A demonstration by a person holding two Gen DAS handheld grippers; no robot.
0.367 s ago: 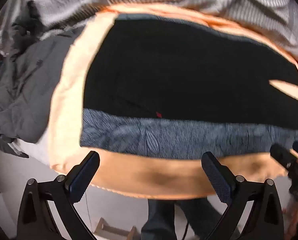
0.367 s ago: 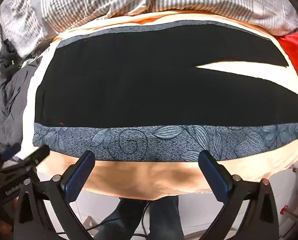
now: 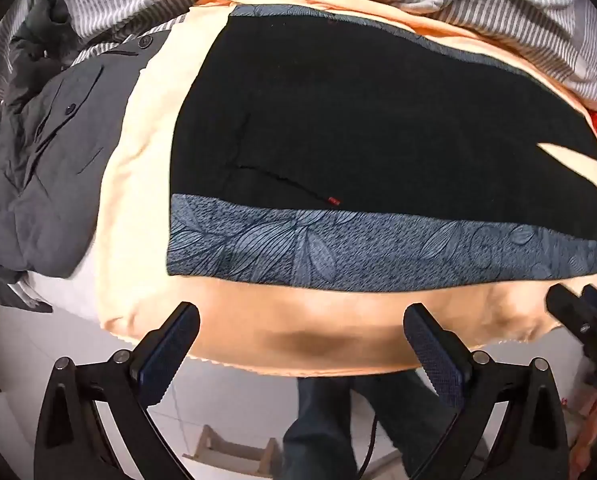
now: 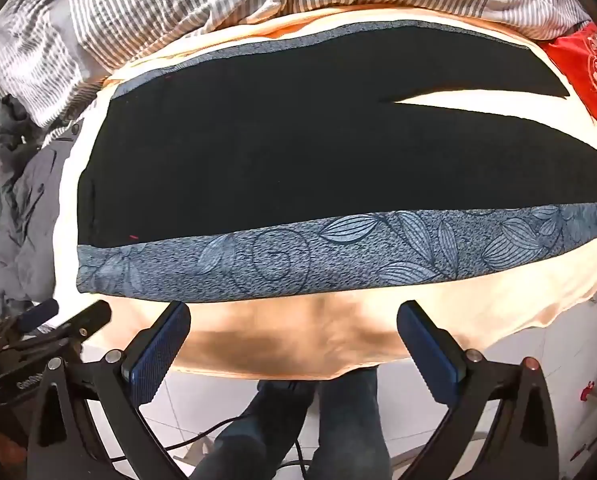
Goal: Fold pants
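Peach sheet point(image 4: 498, 304), covering the bed, hanging over the near edge. Striped grey-and-white duvet point(image 4: 178, 8), bunched along the far side. Black pants point(image 4: 298, 140) with blue-grey leaf-print side bands point(image 4: 338, 256), spread flat, waist to the left, legs parting to the right; near band lies just beyond both claws, untouched. Grey garments point(image 3: 38, 152), heaped left of the pants. Red cloth point(image 4: 590, 68), far right. Left gripper point(image 3: 298, 344), jaws wide, empty, over the sheet's edge. Right gripper point(image 4: 294, 340), likewise wide, empty, tilted steeply down.
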